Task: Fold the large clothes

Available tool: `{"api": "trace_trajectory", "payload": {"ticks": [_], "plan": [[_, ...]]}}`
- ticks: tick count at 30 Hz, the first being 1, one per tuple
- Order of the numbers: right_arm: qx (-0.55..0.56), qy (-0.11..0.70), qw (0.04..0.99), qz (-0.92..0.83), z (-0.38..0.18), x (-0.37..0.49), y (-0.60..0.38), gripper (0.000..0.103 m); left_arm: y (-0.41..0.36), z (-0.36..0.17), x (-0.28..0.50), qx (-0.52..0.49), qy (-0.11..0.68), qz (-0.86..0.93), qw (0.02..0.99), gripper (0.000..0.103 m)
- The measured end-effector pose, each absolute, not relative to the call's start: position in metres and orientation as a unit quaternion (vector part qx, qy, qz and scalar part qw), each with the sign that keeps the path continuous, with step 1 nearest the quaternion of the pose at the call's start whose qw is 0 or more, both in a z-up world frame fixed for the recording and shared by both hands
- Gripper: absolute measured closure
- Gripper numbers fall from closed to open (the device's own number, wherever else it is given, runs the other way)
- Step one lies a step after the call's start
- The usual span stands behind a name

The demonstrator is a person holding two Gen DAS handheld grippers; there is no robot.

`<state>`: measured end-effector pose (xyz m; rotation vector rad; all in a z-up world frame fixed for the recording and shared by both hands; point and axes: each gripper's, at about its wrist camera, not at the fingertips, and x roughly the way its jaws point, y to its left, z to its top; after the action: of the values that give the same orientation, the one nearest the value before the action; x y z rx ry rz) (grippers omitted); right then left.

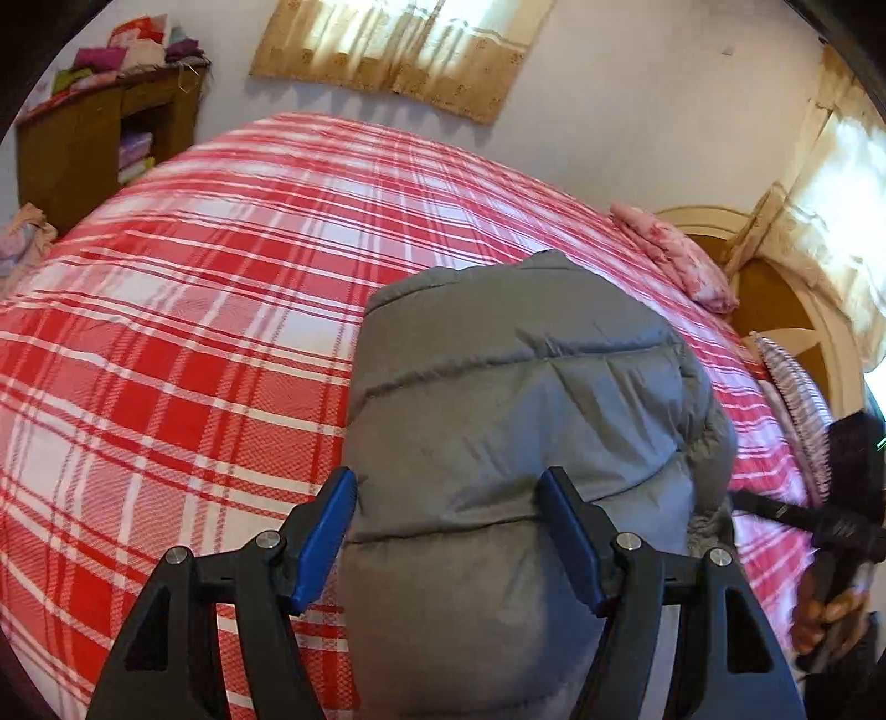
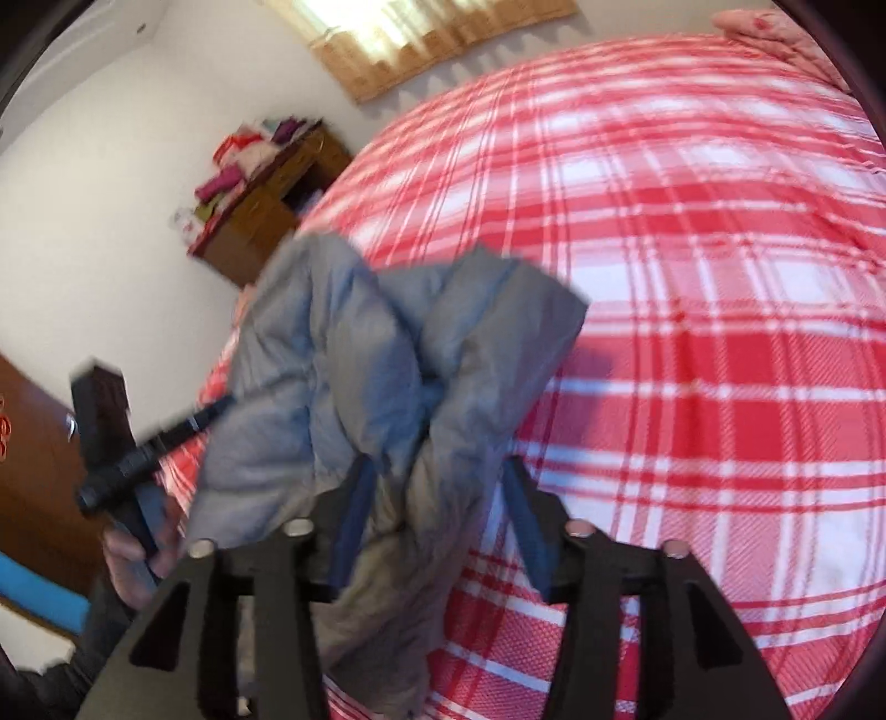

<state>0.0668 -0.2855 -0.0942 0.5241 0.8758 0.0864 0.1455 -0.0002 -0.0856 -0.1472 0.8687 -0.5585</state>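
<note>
A grey puffer jacket [image 1: 515,399] is bundled and folded over the red-and-white plaid bed [image 1: 194,310]. My left gripper [image 1: 448,531] has its blue pads pressed on either side of the thick jacket fold, gripping it. In the right wrist view the jacket [image 2: 354,376] hangs lifted above the bed [image 2: 692,277]. My right gripper [image 2: 437,520] is closed on a bunched part of it, with fur trim hanging between the jaws. The right gripper also shows in the left wrist view [image 1: 847,493] at the far right, and the left gripper shows in the right wrist view [image 2: 111,443].
A wooden cabinet [image 1: 83,144] with piled cloths stands at the far left by the wall. A pink pillow [image 1: 675,255] and a striped cushion [image 1: 797,410] lie at the bed's right edge. A curtained window [image 1: 398,50] is on the back wall.
</note>
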Motion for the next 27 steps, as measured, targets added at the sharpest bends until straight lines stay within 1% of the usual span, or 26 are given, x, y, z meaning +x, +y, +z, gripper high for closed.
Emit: {"api": "trace_trajectory", "payload": {"ticks": [1,2,3,4,5,8,10,13,16,17,19,22,27], "plan": [[0.220,0.409,0.885,0.021,-0.084,0.070,-0.278,0.048,-0.002,-0.083,0.141,-0.062,0.409,-0.259,0.873,0.034],[0.190,0.401,0.896,0.011,-0.077,0.073,-0.273,0.054,-0.003,-0.082,0.141,-0.057,0.405,-0.256,0.876,0.034],[0.150,0.391,0.908,0.004,-0.069,0.079,-0.260,0.072,-0.006,-0.078,0.139,-0.050,0.400,-0.253,0.880,0.034],[0.128,0.387,0.913,0.000,-0.066,0.084,-0.249,0.081,-0.009,-0.077,0.139,-0.045,0.397,-0.252,0.881,0.034],[0.114,0.387,0.915,0.001,-0.065,0.092,-0.241,0.086,-0.014,-0.074,0.140,-0.036,0.393,-0.247,0.885,0.034],[0.148,0.413,0.899,-0.016,-0.081,0.118,-0.238,0.086,-0.037,-0.072,0.151,-0.004,0.382,-0.238,0.893,0.034],[0.159,0.437,0.884,-0.043,-0.103,0.131,-0.243,0.086,-0.050,-0.075,0.151,0.022,0.377,-0.231,0.897,0.034],[0.174,0.449,0.874,-0.066,-0.133,0.131,-0.251,0.088,-0.060,-0.086,0.153,0.037,0.375,-0.228,0.898,0.034],[0.179,0.430,0.882,-0.068,-0.147,0.127,-0.251,0.088,-0.066,-0.097,0.153,0.050,0.368,-0.222,0.902,0.032],[0.177,0.421,0.887,-0.069,-0.152,0.126,-0.251,0.091,-0.068,-0.101,0.153,0.056,0.364,-0.220,0.903,0.031],[0.180,0.405,0.894,-0.065,-0.160,0.122,-0.249,0.091,-0.068,-0.109,0.155,0.059,0.358,-0.219,0.906,0.027],[0.178,0.383,0.905,-0.057,-0.165,0.123,-0.247,0.091,-0.065,-0.122,0.166,0.039,0.361,-0.216,0.906,0.021],[0.190,0.352,0.915,-0.055,-0.170,0.124,-0.246,0.091,-0.069,-0.136,0.175,0.027,0.374,-0.217,0.901,0.018]]}}
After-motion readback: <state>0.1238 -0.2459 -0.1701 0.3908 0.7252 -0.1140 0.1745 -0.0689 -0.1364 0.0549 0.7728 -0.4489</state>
